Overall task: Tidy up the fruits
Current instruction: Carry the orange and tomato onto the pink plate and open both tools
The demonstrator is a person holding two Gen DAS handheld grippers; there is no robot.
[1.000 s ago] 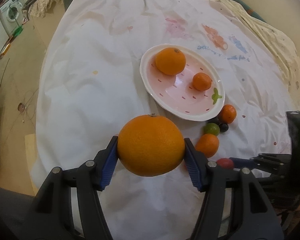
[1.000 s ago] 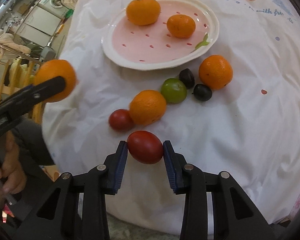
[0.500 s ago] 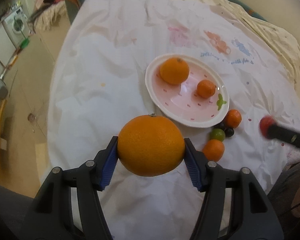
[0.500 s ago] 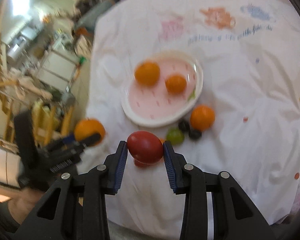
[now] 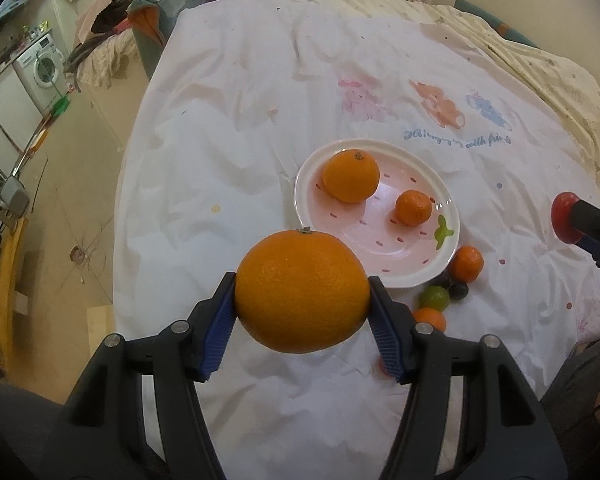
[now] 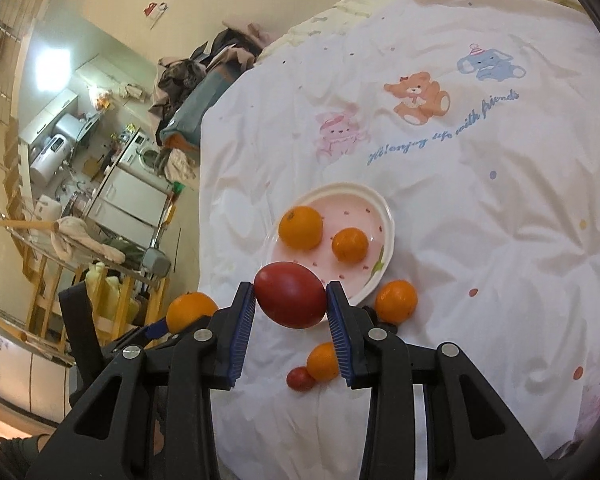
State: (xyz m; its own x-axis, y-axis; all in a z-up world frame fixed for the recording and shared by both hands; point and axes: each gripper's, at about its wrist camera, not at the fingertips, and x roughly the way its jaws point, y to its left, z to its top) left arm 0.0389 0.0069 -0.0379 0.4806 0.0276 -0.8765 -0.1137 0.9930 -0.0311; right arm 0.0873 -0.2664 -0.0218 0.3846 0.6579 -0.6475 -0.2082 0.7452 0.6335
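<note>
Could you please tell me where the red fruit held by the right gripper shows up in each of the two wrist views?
Left wrist view: the red fruit sits at the far right edge, pinched in the right gripper.
Right wrist view: the red fruit is low centre, between the blue pads.
Shared landmark: the pink plate.

A large orange (image 5: pixel 302 291) with dimpled, faintly shiny peel sits between the ribbed blue pads (image 5: pixel 217 334) of the left gripper (image 5: pixel 302 330), whose arms are matt black plastic with small bright metal screws (image 5: pixel 179 325). Between the right gripper's (image 6: pixel 291 334) jaws is a red fruit (image 6: pixel 291 294) with smooth, glossy skin. Beyond the jaws lies a glazed, shiny plate (image 5: pixel 420 272), white-rimmed and pink inside. Beneath everything is soft, wrinkled, matt white cloth (image 5: pixel 228 168) with printed cartoon animals.
</note>
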